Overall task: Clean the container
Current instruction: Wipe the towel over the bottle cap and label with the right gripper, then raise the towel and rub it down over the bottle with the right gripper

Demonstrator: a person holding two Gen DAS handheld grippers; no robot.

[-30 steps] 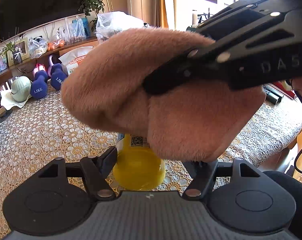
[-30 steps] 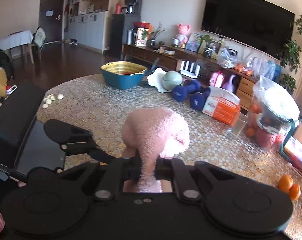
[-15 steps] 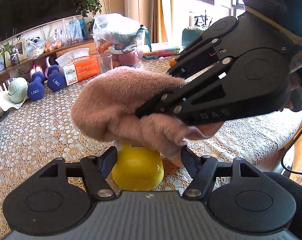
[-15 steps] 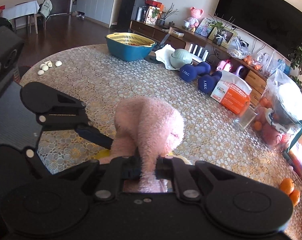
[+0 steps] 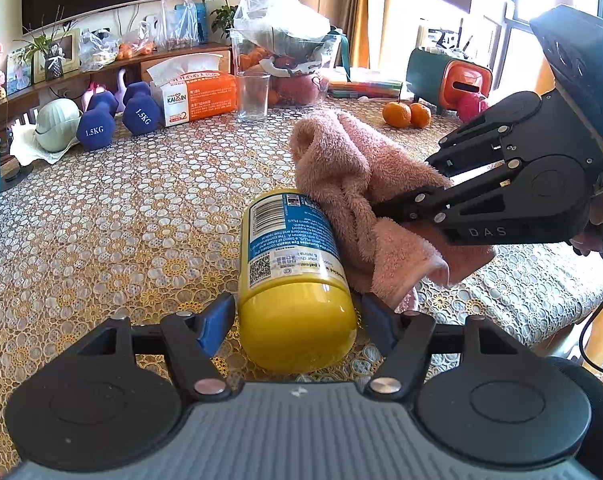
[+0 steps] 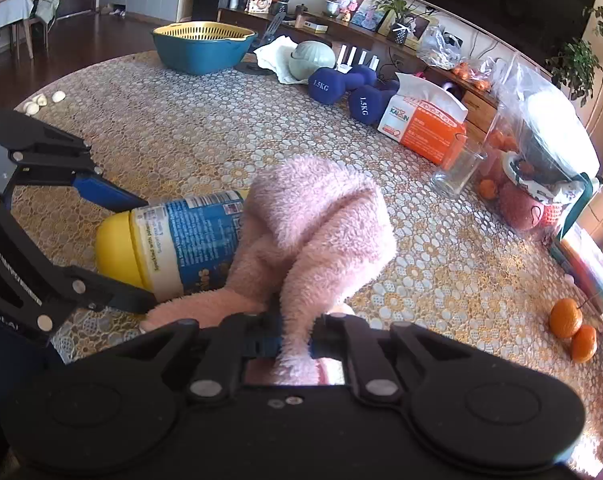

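A yellow container with a blue label lies on its side on the lace tablecloth, yellow lid toward the left wrist camera. My left gripper is shut on its lid end, with one blue pad on each side. The right wrist view shows the same container held by the left gripper at the lid. A fluffy pink towel is bunched in my right gripper, which is shut on it. The towel drapes over the container's far end and hides the base. My right gripper pinches a fold of towel.
Along the table's far side stand blue dumbbells, an orange tissue box, an empty glass and a bagged fruit bowl. Two oranges lie to the right. A teal basin sits at the far edge.
The towel slid off the top of the container toward its far end, uncovering the label. My right gripper drew back to the right. The left gripper's hold stayed the same.
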